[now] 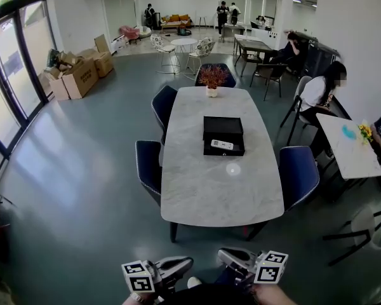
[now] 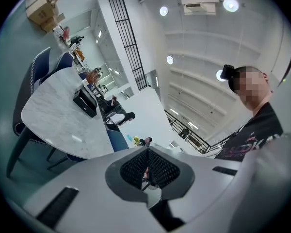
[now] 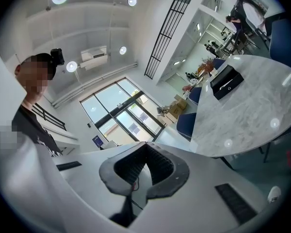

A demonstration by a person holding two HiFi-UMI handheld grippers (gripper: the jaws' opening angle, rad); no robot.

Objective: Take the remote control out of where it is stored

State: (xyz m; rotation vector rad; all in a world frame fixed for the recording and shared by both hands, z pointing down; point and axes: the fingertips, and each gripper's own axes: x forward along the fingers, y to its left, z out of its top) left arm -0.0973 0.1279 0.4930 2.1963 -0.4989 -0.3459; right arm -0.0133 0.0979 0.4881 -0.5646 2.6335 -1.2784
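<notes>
Approach step, nothing grasped yet. Remote control (image 1: 221, 145) lies inside black box (image 1: 223, 128), seemingly in its open drawer. Left gripper (image 1: 188, 261) and right gripper (image 1: 221, 255) both closed, empty, well short of box. Next: step close, open jaws.

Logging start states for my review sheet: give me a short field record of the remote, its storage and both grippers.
remote control: lying in the open black box
black box: mid-table on the marble table
left gripper: shut, empty, short of the table's near edge
right gripper: shut, empty, beside the left
task stage: remote not yet taken out
</notes>
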